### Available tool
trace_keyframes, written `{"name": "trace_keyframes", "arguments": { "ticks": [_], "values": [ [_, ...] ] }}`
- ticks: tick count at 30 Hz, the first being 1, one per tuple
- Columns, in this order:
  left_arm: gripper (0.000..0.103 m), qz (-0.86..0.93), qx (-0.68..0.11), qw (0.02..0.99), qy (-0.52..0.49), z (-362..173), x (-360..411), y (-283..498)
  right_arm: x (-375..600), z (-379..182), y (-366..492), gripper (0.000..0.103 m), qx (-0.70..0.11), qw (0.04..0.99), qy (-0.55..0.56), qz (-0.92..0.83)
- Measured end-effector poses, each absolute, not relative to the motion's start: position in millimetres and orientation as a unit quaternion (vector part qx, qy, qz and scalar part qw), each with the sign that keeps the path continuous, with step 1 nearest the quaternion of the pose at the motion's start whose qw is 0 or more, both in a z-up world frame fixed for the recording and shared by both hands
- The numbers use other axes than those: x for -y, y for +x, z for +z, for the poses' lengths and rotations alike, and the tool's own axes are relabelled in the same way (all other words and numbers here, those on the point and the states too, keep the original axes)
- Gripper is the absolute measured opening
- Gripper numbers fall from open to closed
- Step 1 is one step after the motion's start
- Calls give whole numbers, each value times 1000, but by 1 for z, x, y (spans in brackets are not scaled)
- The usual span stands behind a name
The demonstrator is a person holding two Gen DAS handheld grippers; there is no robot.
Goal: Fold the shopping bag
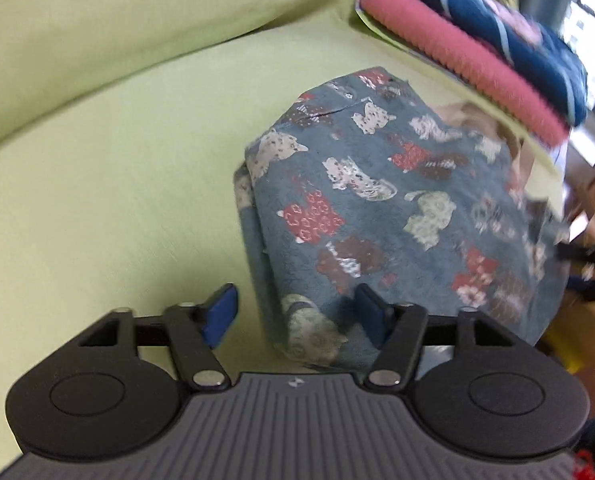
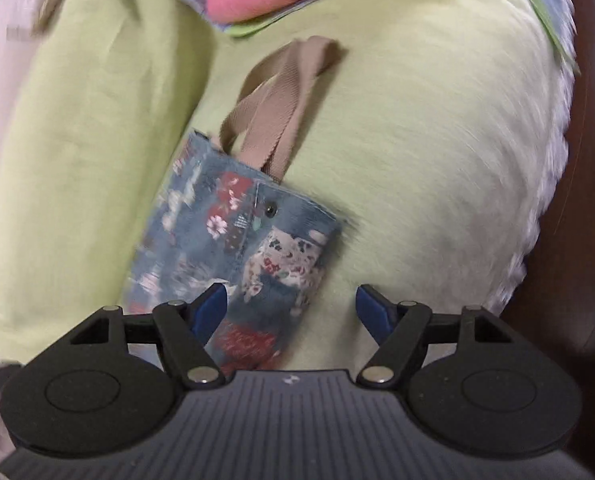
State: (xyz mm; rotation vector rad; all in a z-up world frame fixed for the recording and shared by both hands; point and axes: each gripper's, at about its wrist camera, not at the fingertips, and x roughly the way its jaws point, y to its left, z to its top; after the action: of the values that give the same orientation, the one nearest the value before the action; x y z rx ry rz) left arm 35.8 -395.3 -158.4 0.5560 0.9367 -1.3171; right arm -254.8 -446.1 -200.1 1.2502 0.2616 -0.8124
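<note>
Beige handles (image 2: 281,108) only in right view, left gripper (image 1: 295,312) and right gripper (image 2: 291,308) released over bag (image 1: 397,208)

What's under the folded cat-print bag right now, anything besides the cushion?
The cat-print bag lies directly on the green cushion. Its beige handles stick out from the top edge onto the cushion. Whatever is tucked beneath or inside the folds is covered and cannot be seen.
</note>
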Motion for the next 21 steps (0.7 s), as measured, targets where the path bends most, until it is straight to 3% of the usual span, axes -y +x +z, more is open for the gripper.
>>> {"name": "trace_keyframes", "arguments": {
  "ticks": [1, 2, 9, 12, 15, 17, 20, 21],
  "values": [
    [50, -579, -417, 659, 238, -159, 394, 35, 447, -196, -251, 26, -128, 741, 542, -375],
    [49, -577, -414, 662, 239, -159, 393, 32, 451, -192, -246, 17, -147, 760, 512, -372],
    [38, -627, -416, 611, 246, -160, 397, -26, 515, -159, -245, 16, -163, 802, 380, -431],
    [39, -661, -387, 577, 283, -159, 397, -69, 550, -156, -258, 17, -182, 780, 388, -456],
    [45, -673, -358, 575, 296, -145, 396, -67, 563, -167, -271, 26, -190, 763, 430, -444],
    [48, -666, -360, 594, 274, -132, 397, -41, 563, -176, -277, 47, -170, 761, 452, -433],
    [53, -644, -364, 630, 237, -109, 408, 6, 561, -188, -281, 66, -124, 762, 479, -418],
    [54, -640, -368, 635, 226, -105, 415, 23, 561, -191, -279, 67, -116, 762, 484, -414]
  ]
}}
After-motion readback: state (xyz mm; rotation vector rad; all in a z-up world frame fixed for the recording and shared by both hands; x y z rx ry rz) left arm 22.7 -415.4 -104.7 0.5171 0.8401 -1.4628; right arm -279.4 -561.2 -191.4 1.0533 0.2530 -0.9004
